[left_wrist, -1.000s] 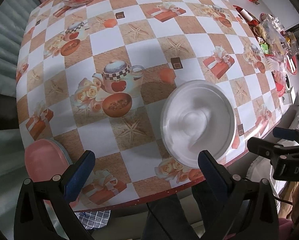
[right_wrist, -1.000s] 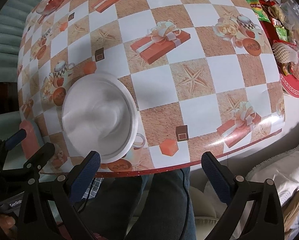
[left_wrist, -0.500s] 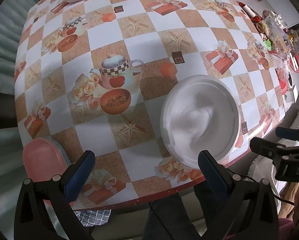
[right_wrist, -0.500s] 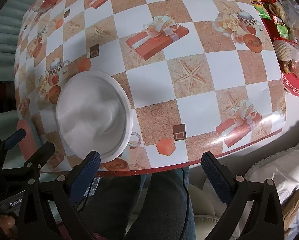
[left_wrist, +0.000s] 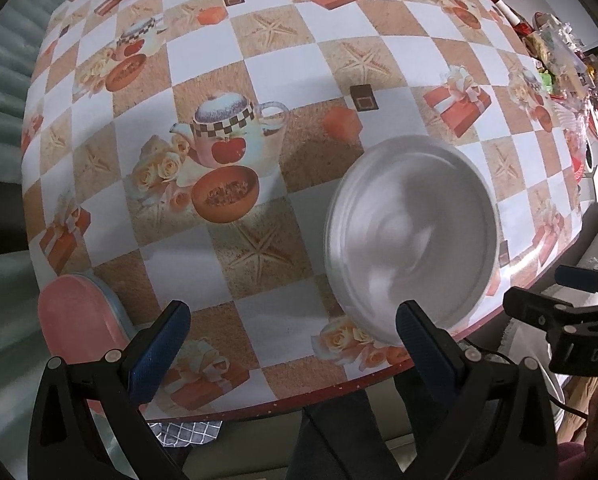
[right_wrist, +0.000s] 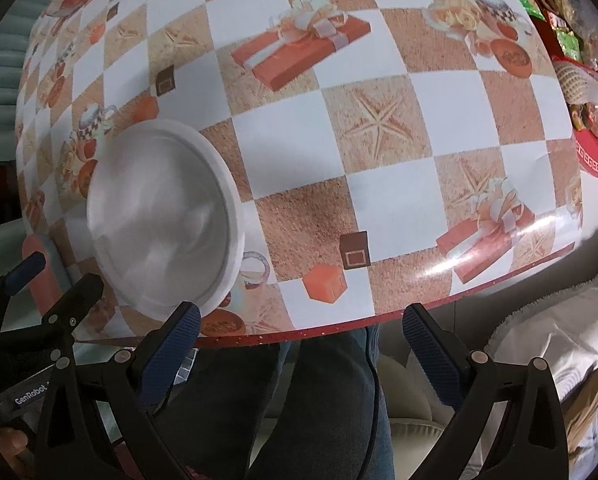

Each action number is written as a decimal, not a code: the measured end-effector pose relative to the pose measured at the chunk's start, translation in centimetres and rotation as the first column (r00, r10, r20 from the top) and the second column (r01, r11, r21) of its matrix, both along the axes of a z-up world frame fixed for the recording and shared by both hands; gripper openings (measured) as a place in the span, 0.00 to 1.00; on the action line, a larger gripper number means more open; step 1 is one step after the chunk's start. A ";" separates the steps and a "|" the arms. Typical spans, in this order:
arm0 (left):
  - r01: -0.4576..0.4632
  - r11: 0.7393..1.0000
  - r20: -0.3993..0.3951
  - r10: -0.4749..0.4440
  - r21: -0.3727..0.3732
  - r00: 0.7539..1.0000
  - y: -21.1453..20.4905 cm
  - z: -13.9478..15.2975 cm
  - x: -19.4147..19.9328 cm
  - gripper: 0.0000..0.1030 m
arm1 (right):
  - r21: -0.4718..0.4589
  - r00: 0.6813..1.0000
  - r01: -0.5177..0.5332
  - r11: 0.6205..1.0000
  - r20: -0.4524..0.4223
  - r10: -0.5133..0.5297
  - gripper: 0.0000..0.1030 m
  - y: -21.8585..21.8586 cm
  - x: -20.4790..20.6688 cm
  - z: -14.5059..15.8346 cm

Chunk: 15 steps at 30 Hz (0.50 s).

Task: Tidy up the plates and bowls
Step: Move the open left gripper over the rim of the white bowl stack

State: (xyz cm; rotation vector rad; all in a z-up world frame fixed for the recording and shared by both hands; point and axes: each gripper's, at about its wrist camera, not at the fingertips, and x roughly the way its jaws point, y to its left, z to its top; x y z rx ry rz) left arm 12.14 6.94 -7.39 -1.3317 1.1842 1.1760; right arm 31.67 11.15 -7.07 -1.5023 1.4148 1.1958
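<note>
**White bowl near the bench edge, both tools empty**

The white bowl (left_wrist: pixel 411 236) sits on the bench (left_wrist: pixel 259 40) close to its near edge, right of centre in the left wrist view and at centre left in the right wrist view. The left tool (left_wrist: pixel 291 334) hangs above the edge with fingers spread, gripping nothing. The right tool (right_wrist: pixel 301 338) is likewise spread and empty. A pink plate (left_wrist: pixel 75 312) lies at lower left, overhanging the edge.
</note>
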 end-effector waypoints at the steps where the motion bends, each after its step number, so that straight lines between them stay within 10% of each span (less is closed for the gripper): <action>1: -0.002 1.000 0.000 0.002 -0.002 1.000 0.1 -0.1 0.0 1.00 | -0.001 1.000 0.000 1.000 0.001 0.000 0.99 0.1 0.1 -0.1; 15: -0.004 0.999 0.001 0.004 -0.033 1.000 1.3 -2.3 -0.3 1.00 | -0.002 1.000 0.003 1.000 0.005 -0.003 0.99 2.1 -0.2 -2.0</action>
